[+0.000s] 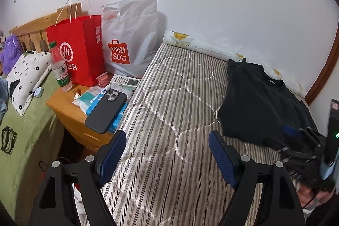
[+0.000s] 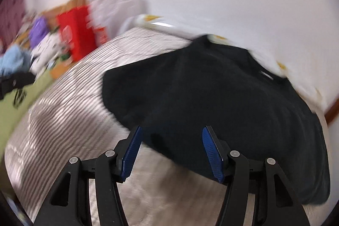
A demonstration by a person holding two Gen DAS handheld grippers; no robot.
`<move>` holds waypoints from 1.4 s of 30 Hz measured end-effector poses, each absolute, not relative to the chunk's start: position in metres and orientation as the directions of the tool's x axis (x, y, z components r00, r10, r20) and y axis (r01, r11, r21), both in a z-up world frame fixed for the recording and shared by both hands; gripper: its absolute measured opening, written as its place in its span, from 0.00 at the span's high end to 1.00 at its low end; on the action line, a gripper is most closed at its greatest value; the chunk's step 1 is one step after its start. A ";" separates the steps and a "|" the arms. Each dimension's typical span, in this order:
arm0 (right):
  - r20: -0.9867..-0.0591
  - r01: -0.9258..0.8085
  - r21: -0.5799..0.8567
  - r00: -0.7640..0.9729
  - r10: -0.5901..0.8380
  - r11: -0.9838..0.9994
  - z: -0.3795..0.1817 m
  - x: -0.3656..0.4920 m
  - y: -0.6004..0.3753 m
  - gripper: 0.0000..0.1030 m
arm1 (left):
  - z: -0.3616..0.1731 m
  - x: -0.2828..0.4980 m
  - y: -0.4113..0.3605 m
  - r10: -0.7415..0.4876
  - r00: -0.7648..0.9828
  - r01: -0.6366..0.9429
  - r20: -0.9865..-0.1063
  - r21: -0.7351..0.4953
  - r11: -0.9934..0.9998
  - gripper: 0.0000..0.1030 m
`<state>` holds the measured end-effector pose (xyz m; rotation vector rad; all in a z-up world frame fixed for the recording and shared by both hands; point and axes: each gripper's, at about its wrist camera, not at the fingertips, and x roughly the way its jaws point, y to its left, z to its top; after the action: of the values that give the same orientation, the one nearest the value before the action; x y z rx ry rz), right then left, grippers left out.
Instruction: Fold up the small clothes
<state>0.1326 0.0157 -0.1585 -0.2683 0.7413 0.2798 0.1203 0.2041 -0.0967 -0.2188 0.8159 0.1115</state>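
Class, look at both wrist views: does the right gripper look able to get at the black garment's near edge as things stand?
Probably yes. The right gripper is open with nothing between its pads, and the black garment lies spread on the striped mattress just ahead of it. Nothing stands between them, though the picture is blurred.

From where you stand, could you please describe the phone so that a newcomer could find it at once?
Start at the striped mattress and look to the wooden bedside table beside it, in front of the red paper bag. The phone lies face down on some packets at the table's near corner. It is the only dark slab there, with three camera lenses showing.
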 end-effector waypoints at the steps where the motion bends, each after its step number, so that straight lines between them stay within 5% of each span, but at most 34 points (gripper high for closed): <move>1: -0.692 -0.359 -0.163 0.705 0.153 0.919 -0.163 0.132 0.028 0.43 | -0.098 0.120 0.206 0.006 0.683 -0.177 -0.731 -0.157 0.972 0.24; 7: -0.683 -0.388 -0.324 0.727 0.071 0.863 -0.191 0.146 0.072 0.43 | -0.105 0.120 0.214 -0.014 0.684 -0.155 -0.730 -0.164 0.974 0.24; 16: -0.662 -0.352 -0.379 0.749 0.015 0.856 -0.202 0.176 0.088 0.43 | -0.124 0.136 0.214 -0.033 0.663 -0.154 -0.748 -0.179 0.972 0.24; 17: -0.664 -0.349 -0.370 0.748 0.018 0.861 -0.202 0.180 0.088 0.46 | -0.127 0.138 0.211 -0.033 0.658 -0.156 -0.752 -0.179 0.971 0.24; 20: -0.649 -0.313 -0.372 0.761 -0.004 0.874 -0.202 0.184 0.089 0.74 | -0.134 0.143 0.206 -0.034 0.642 -0.165 -0.766 -0.181 0.969 0.24; 24: -0.658 -0.306 -0.254 0.750 0.068 0.917 -0.183 0.180 0.070 0.83 | -0.140 0.149 0.196 -0.049 0.624 -0.167 -0.780 -0.194 0.967 0.24; 42: -0.526 -0.076 0.118 0.841 0.127 0.990 -0.070 0.143 -0.141 0.85 | -0.112 0.194 0.080 -0.243 0.647 0.021 -0.723 -0.302 0.953 0.24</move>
<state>0.1430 -0.1406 -0.0698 0.0939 0.5618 0.1078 0.1939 0.0798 -0.1119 -0.2781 0.8568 -0.1526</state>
